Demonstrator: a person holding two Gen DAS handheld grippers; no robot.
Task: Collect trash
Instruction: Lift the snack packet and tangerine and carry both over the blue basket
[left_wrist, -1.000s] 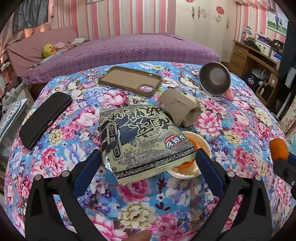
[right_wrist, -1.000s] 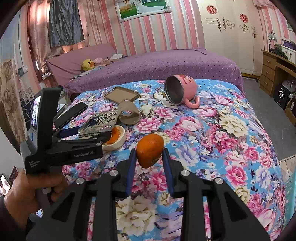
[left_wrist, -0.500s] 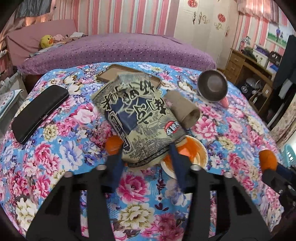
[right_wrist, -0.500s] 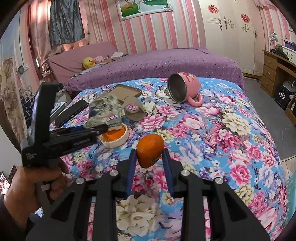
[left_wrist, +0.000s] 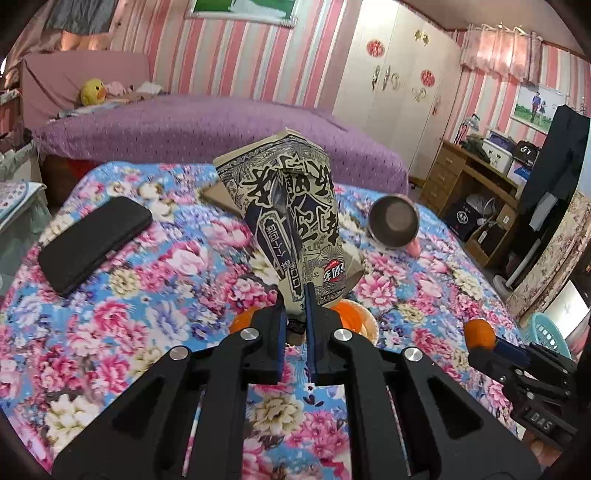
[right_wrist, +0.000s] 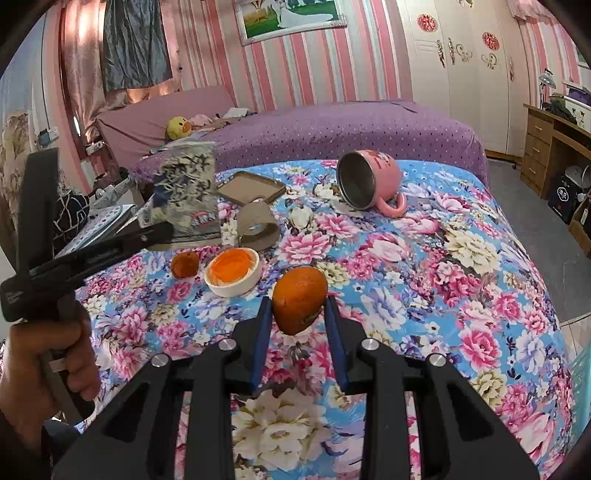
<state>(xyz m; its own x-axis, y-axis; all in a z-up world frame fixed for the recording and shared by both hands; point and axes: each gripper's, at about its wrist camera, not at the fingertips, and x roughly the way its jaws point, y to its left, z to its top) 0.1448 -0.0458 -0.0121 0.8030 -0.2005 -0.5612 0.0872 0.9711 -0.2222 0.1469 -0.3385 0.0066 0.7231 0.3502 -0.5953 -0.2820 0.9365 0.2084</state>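
The left gripper (left_wrist: 295, 306) is closing its jaws on the bottom edge of a printed snack wrapper (left_wrist: 295, 221), which stands tilted up off the floral bedspread (left_wrist: 147, 314), hiding much of what lies behind it; the right gripper (right_wrist: 298, 317) has its jaws partly closed around a piece of orange peel (right_wrist: 300, 303), held clear of the cloth. Just beyond the left fingertips sit a white cup with orange contents (right_wrist: 232, 271) and, close beside it, a small orange scrap (right_wrist: 184, 264); behind these lies a flattened cardboard tube (right_wrist: 256, 223), then a brown phone case (right_wrist: 251, 188). A black phone (left_wrist: 96, 242) lies well to the left; a pink mug (right_wrist: 369, 182) lies tipped on its side farther back to the right; a purple bed (right_wrist: 332, 133) runs behind, with a yellow duck toy (right_wrist: 177, 127) on it. A hand (right_wrist: 40, 373) grips the left tool's handle.
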